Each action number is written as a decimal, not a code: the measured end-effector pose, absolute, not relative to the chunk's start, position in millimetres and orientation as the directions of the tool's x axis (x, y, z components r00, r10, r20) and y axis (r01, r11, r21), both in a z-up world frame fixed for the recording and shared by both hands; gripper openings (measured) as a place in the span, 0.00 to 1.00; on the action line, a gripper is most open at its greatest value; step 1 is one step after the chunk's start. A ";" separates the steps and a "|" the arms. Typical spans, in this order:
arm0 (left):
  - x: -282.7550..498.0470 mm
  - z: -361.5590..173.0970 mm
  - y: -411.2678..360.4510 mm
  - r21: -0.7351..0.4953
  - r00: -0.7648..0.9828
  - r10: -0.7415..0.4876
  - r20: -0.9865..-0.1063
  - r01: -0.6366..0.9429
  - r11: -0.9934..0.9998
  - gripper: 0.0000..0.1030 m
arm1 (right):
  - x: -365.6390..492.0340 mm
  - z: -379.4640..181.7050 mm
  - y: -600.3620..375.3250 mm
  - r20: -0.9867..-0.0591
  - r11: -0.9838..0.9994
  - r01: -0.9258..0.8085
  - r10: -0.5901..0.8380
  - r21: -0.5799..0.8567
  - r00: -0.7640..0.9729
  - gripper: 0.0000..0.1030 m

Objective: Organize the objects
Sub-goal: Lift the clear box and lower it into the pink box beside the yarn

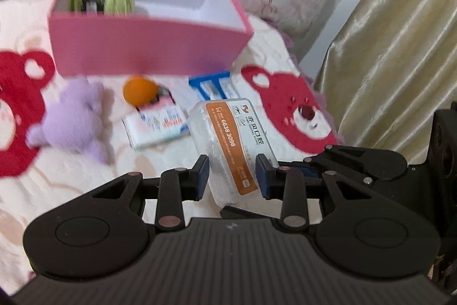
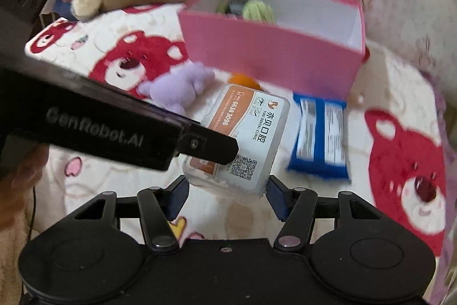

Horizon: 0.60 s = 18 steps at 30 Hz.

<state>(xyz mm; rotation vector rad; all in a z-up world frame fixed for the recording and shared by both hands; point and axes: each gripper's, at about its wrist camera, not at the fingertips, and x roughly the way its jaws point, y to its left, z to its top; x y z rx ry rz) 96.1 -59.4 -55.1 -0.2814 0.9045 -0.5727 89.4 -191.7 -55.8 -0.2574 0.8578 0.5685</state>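
Left gripper (image 1: 232,176): my blue pads sit either side of the clear dental clinic case (image 1: 232,145), gripping it, I judge.
Case: tilted up off the bear-print blanket (image 1: 85,176), in front of the pink box (image 1: 148,47).
Right gripper (image 2: 227,197): jaws wide, flanking the case's near end, contact unclear.
Doing it well: steady the case, lift level, clear the box's near wall, set it in the bare right half.

Fluffy blanket (image 1: 160,162), seemingly translucent-plastic case (image 1: 228,133)
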 end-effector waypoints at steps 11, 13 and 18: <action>119.8 7.7 -28.8 -0.420 0.592 -0.532 -0.606 0.329 0.846 0.32 | 116.7 -0.2 -174.3 -0.709 0.783 -0.622 0.441 0.004 0.551 0.45; 123.7 1.3 -27.4 -0.421 0.584 -0.519 -0.624 0.308 0.853 0.33 | 121.8 -7.6 -172.5 -0.718 0.785 -0.618 0.446 0.027 0.534 0.45; 132.4 -41.8 -26.9 -0.454 0.523 -0.512 -0.681 0.246 0.856 0.33 | 127.6 -44.6 -167.9 -0.766 0.794 -0.604 0.432 0.073 0.475 0.45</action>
